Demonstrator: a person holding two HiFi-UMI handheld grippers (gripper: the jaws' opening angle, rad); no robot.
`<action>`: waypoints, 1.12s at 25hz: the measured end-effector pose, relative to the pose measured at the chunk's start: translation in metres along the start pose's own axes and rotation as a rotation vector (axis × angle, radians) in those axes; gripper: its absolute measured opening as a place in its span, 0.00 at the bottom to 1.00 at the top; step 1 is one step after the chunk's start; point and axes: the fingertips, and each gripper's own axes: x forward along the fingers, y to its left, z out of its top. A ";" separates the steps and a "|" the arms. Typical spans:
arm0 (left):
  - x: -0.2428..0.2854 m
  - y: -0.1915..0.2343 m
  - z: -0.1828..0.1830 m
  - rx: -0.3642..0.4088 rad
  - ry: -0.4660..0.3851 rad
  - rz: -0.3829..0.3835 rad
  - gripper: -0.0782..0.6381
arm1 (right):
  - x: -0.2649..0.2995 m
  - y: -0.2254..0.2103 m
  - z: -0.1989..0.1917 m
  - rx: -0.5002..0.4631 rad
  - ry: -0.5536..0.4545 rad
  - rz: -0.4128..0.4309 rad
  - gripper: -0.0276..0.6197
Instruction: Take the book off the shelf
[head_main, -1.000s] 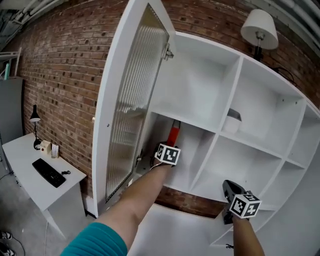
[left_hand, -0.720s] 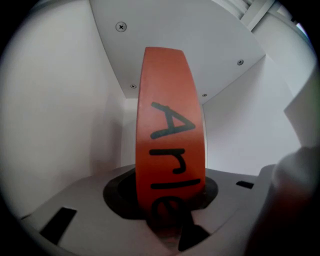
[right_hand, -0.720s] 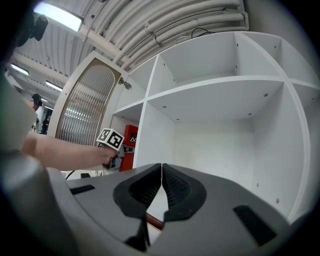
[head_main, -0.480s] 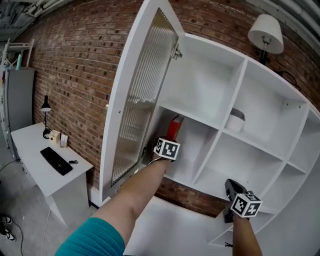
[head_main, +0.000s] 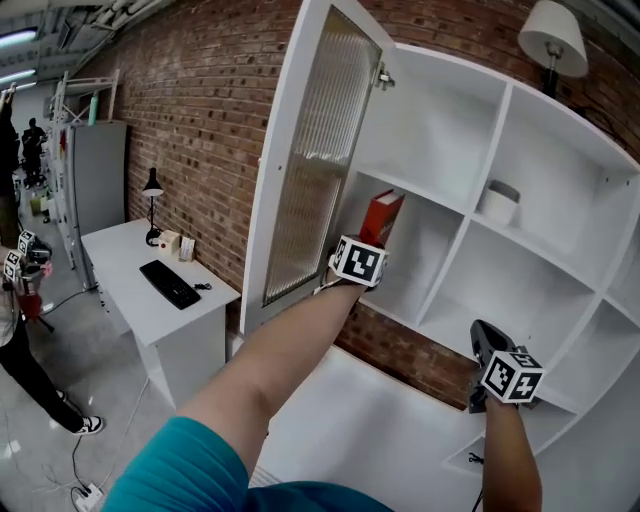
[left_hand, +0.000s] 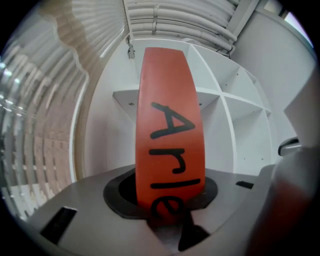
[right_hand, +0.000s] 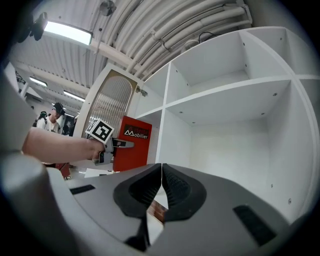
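Note:
A red book (head_main: 382, 218) with a black-lettered spine (left_hand: 170, 135) stands at the front of the left middle compartment of the white shelf unit (head_main: 455, 215). My left gripper (head_main: 358, 262) is shut on the lower end of its spine, and the pads (left_hand: 197, 192) press it from both sides. In the right gripper view the book (right_hand: 131, 142) shows its cover, with the left gripper (right_hand: 107, 142) on its near edge. My right gripper (head_main: 482, 338) hangs lower right, before the bottom compartments, jaws shut with nothing between them (right_hand: 161, 187).
A tall door with ribbed glass (head_main: 320, 160) stands open just left of the book. A white bowl (head_main: 497, 203) sits in the compartment to the right. A lamp (head_main: 553, 35) tops the unit. A desk (head_main: 150, 300) with a keyboard (head_main: 170, 283) and a person (head_main: 20, 310) are at the left.
The left gripper's jaws have shut on the book and drawn it from the back of the compartment to its front edge. The right gripper has barely moved.

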 end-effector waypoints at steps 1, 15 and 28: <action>-0.009 -0.001 0.001 -0.003 0.002 0.005 0.34 | -0.002 0.002 0.001 0.001 -0.003 0.014 0.08; -0.125 -0.048 -0.019 -0.009 -0.015 -0.034 0.34 | -0.001 0.042 -0.005 -0.010 -0.084 0.190 0.08; -0.174 -0.081 -0.111 0.032 0.022 -0.270 0.34 | -0.015 0.075 -0.032 0.007 -0.063 0.085 0.08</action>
